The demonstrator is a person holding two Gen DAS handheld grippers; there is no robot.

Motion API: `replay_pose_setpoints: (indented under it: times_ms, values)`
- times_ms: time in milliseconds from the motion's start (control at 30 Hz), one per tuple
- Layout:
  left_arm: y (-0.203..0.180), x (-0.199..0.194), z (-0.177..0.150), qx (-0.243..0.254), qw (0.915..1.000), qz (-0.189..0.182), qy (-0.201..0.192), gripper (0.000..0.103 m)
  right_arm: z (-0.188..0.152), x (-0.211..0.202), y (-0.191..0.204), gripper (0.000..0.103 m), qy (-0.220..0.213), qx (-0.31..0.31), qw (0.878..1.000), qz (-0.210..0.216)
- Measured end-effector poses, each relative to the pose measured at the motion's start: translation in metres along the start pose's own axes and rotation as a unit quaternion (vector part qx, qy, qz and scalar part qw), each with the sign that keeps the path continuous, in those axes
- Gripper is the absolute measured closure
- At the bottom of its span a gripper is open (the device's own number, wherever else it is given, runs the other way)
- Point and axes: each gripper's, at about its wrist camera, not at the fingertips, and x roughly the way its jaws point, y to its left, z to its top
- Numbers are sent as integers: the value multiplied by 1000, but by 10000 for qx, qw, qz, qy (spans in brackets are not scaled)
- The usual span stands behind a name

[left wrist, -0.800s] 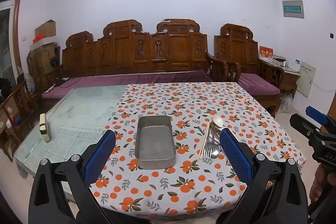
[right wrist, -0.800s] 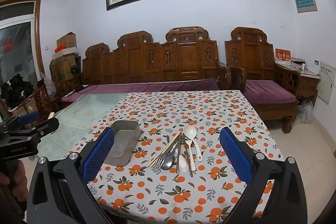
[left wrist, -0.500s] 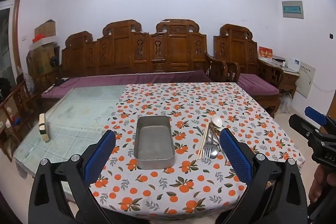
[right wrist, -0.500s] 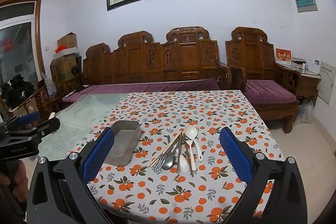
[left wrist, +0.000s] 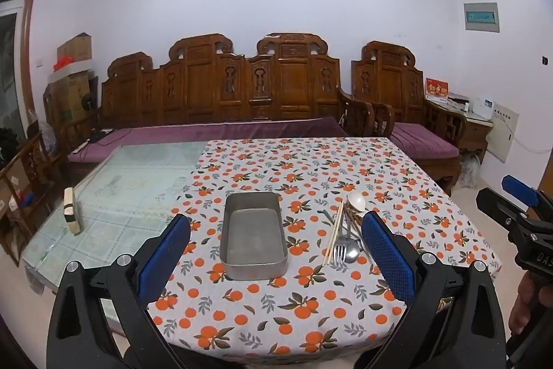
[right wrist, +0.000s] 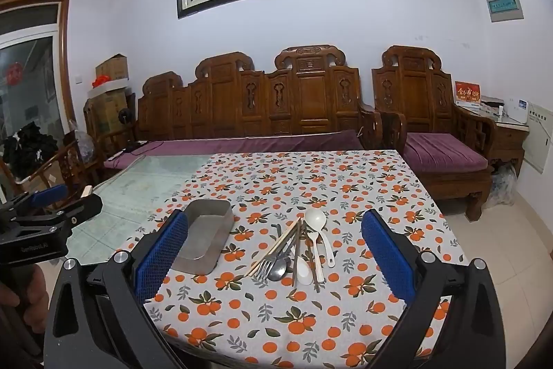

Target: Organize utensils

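No visible change since earlier.

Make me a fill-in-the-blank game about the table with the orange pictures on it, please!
1. The metal tray on the tablecloth has ____ inside it.
2. The utensil pile lies to the ____ of the tray.
3. The biggest spoon in the pile is coloured ____.
4. Both the left tool and the right tool have their jaws ____.

Missing words: nothing; right; white; open
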Motion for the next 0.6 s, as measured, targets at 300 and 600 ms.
replay_pose_setpoints:
  times_ms: [300, 600]
  values:
    - [-4, -2, 7, -4, 10000, -4, 8, 7, 2, -1, 1, 3, -4, -11, 10000, -6]
    - [-3, -1, 6, -4, 10000, -11, 15, 7, 2, -1, 2, 3, -6, -14, 10000, 2]
